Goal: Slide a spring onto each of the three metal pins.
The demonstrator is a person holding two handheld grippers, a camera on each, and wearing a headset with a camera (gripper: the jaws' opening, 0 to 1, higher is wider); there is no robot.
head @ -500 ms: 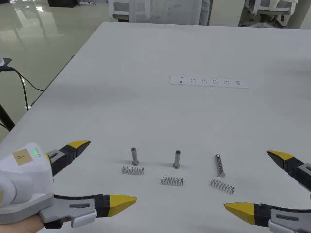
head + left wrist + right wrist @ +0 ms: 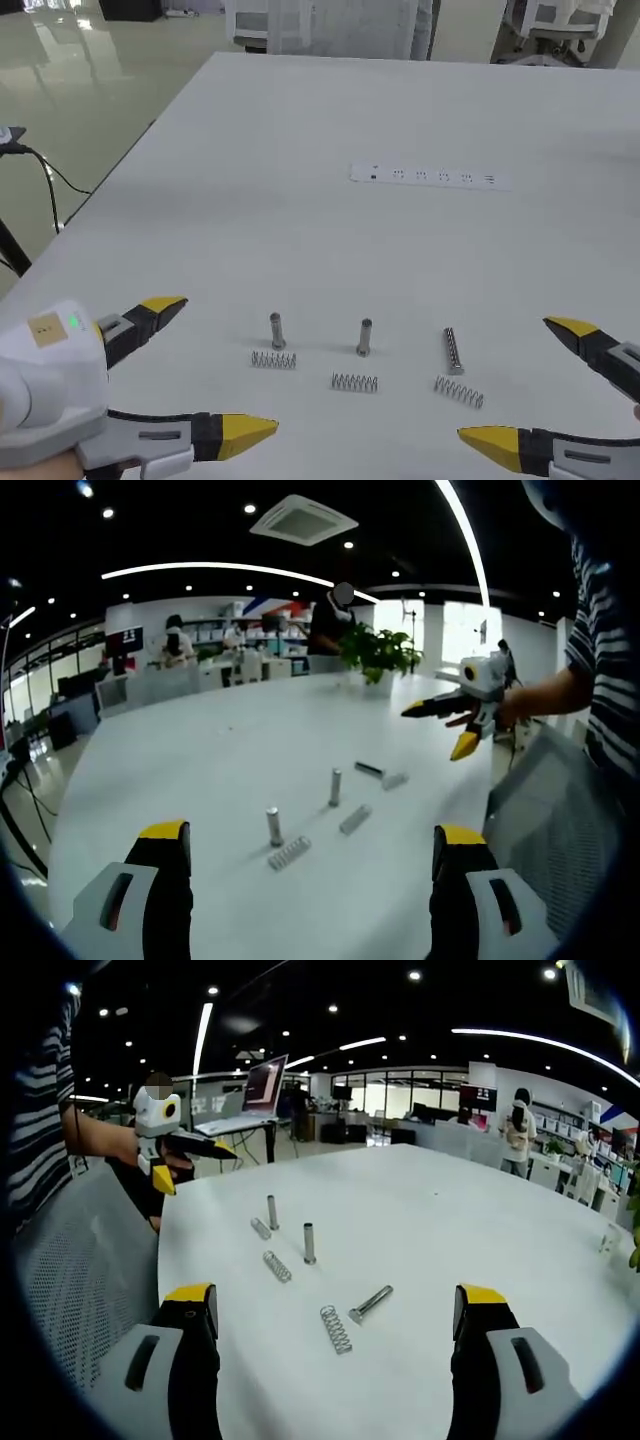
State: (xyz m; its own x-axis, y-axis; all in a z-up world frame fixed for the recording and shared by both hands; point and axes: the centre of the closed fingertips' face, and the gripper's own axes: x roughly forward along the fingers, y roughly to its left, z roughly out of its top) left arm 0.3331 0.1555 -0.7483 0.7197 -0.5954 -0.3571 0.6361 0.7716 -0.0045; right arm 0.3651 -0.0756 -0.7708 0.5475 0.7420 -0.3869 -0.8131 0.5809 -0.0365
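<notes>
Left gripper: My left gripper [image 2: 215, 365] hovers over the near left of the desk [image 2: 300, 200]. Its yellow-tipped jaws are spread wide, with nothing between them.
Right gripper: My right gripper [image 2: 530, 382] hovers over the near right of the desk. Its jaws are also wide apart and hold nothing.
Springs: Three springs lie flat on the desk in a row between my two grippers. They are the left spring [image 2: 273, 360], the middle spring [image 2: 354, 382] and the right spring [image 2: 459, 392]. Each lies crosswise, just on the near side of a pin, and none sits on a pin.
Left pin: The left pin [image 2: 277, 332] stands upright on its wider end, just beyond the left spring.
Middle pin: The middle pin [image 2: 365, 337] also stands upright, just beyond the middle spring.
Right pin: The right pin [image 2: 452, 350] lies on its side. Its wider end points toward me and rests just beside the right spring. My right gripper view shows clearly that it is lying down.
Power strip: A white power strip [image 2: 430, 176] lies flat across the desk, well beyond the pins.
Far edge: Office chairs [image 2: 330, 25] stand past the far edge of the desk.
Floor: Glossy floor shows off the left side, with a black cable [image 2: 50, 175] trailing over it.
</notes>
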